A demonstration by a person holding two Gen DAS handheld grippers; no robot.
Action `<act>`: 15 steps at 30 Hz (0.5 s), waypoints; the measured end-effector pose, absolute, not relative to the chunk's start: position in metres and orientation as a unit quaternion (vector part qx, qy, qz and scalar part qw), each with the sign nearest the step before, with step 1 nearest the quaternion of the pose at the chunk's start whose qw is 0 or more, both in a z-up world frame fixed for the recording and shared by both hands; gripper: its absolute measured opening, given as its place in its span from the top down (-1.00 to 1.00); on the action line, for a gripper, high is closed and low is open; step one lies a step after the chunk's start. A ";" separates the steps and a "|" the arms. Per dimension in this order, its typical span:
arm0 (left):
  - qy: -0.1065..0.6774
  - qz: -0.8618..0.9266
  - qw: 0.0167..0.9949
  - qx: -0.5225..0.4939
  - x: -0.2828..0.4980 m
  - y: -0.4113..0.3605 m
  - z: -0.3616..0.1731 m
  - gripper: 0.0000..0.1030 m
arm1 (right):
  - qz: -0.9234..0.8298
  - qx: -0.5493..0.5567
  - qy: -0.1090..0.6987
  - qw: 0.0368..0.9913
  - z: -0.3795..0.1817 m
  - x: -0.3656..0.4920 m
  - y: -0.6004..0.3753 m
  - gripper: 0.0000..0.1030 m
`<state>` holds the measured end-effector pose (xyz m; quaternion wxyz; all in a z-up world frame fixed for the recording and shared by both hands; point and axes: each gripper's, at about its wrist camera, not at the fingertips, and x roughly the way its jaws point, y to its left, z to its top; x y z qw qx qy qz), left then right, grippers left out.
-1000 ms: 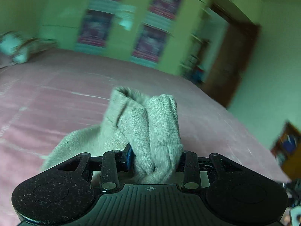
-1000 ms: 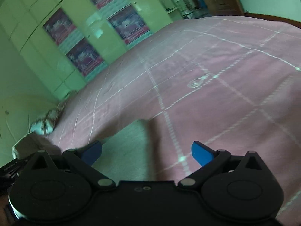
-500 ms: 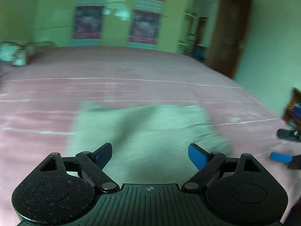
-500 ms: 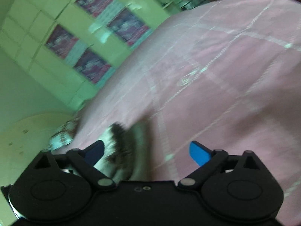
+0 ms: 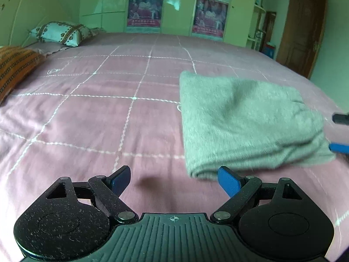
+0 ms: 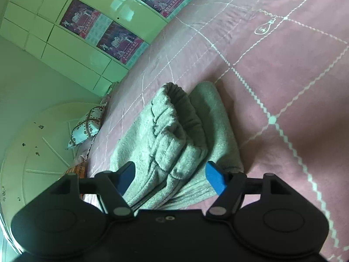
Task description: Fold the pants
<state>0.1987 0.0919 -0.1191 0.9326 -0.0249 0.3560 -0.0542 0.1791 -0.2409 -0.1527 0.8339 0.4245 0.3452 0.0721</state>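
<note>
The grey knitted pants (image 5: 244, 122) lie folded into a flat bundle on the pink bedspread (image 5: 104, 118), at the right in the left wrist view. My left gripper (image 5: 174, 180) is open and empty, just in front of the bundle's near left corner. In the right wrist view the pants (image 6: 174, 144) show their elastic waistband on top of the fold. My right gripper (image 6: 171, 179) is open, its jaws standing on either side of the bundle's near end without closing on it. Its fingertips (image 5: 340, 147) show at the right edge of the left wrist view.
A patterned pillow (image 5: 63, 32) and an orange striped cushion (image 5: 15, 67) lie at the bed's far left. Green wardrobes with posters (image 5: 209, 15) stand behind the bed, and a brown door (image 5: 303, 30) is at the right.
My left gripper let go of the pants, which dropped folded onto the bed, and it backed off to the left. My right gripper came over the bundle's waistband end.
</note>
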 end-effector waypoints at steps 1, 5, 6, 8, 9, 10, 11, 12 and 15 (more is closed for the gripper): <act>0.364 -0.056 0.929 -0.023 0.221 0.091 -0.129 -0.70 | 0.068 0.427 0.344 0.834 -0.153 0.179 -0.241 -0.25; 0.366 -0.061 0.928 -0.024 0.243 0.081 -0.140 -0.70 | 0.061 0.453 0.342 0.821 -0.159 0.182 -0.243 -0.26; 0.367 -0.060 0.928 -0.028 0.243 0.082 -0.142 -0.70 | 0.060 0.462 0.343 0.815 -0.162 0.184 -0.243 -0.26; 0.362 -0.063 0.929 -0.042 0.239 0.086 -0.144 -0.70 | 0.060 0.476 0.349 0.805 -0.167 0.189 -0.242 -0.25; 0.358 -0.065 0.930 -0.052 0.235 0.089 -0.143 -0.70 | 0.056 0.480 0.353 0.801 -0.170 0.192 -0.241 -0.25; 0.359 -0.066 0.929 -0.058 0.237 0.092 -0.144 -0.70 | 0.052 0.483 0.354 0.799 -0.172 0.194 -0.240 -0.25; 0.361 -0.067 0.928 -0.060 0.238 0.093 -0.145 -0.71 | 0.053 0.486 0.353 0.797 -0.173 0.196 -0.239 -0.25; 0.364 -0.067 0.927 -0.057 0.240 0.093 -0.147 -0.71 | 0.054 0.487 0.353 0.797 -0.174 0.199 -0.237 -0.25; 0.364 -0.068 0.928 -0.033 0.240 0.085 -0.147 -0.70 | 0.045 0.475 0.361 0.801 -0.174 0.212 -0.226 -0.26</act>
